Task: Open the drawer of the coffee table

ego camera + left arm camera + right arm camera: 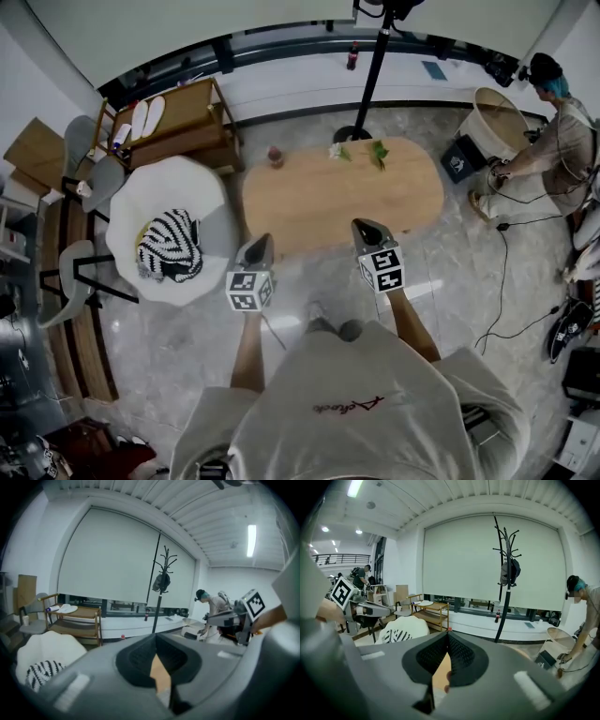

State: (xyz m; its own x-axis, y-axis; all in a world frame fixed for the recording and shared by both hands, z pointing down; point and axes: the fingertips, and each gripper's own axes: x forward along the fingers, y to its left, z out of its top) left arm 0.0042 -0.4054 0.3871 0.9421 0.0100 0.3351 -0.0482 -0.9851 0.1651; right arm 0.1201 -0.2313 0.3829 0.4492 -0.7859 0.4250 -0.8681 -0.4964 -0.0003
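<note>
The coffee table (342,192) is an oval with a light wood top, straight ahead of me in the head view. Only its top shows; no drawer can be seen from above. My left gripper (259,247) hangs just off the table's near edge, jaws shut and holding nothing. To its right, my right gripper (367,231) reaches slightly over that same edge, also shut and empty. In the left gripper view the left gripper (156,638) has its tips together, with a sliver of the wood top (161,674) behind them. The right gripper view shows the right gripper (447,635) pressed closed.
On the table's far side stand a small red-capped bottle (275,156) and plant sprigs (378,152). A white chair with a striped cushion (169,246) sits to the left, a wooden trolley (178,117) behind it. A coat stand (375,66), a crouching person (553,141) and floor cables (506,281) are on the right.
</note>
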